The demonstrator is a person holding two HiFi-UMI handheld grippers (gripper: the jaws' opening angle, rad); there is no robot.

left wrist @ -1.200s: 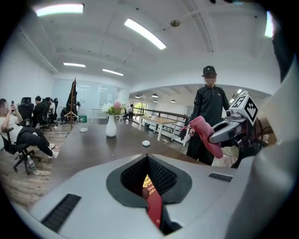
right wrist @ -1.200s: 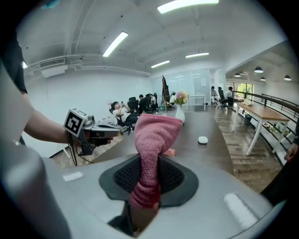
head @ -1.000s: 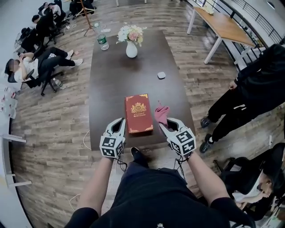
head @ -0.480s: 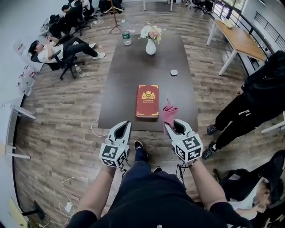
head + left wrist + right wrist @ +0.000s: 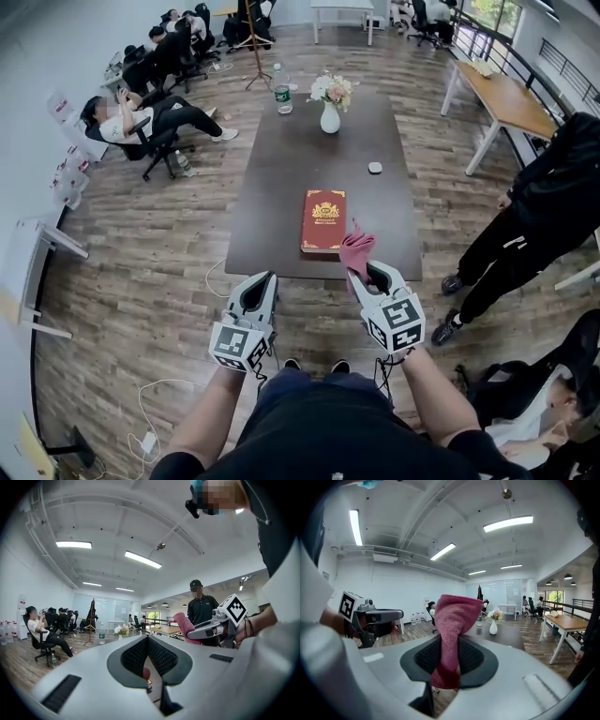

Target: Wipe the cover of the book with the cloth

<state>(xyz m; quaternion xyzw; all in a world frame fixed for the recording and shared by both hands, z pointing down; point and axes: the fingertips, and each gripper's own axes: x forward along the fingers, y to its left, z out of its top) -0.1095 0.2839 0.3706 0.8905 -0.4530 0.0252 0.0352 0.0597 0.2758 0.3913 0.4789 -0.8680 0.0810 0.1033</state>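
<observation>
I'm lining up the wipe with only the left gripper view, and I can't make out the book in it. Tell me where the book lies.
Observer: The red book lies flat, cover up, on the dark table, close to its near edge.
Operator: Report the right gripper's hold.
Observer: In the right gripper view, the right gripper has its jaws shut on the pink cloth, which stands up out of them.
Operator: Say whether the cloth is on the cover.
Observer: No. In the head view the cloth is off the book's near right corner, not over the cover.
</observation>
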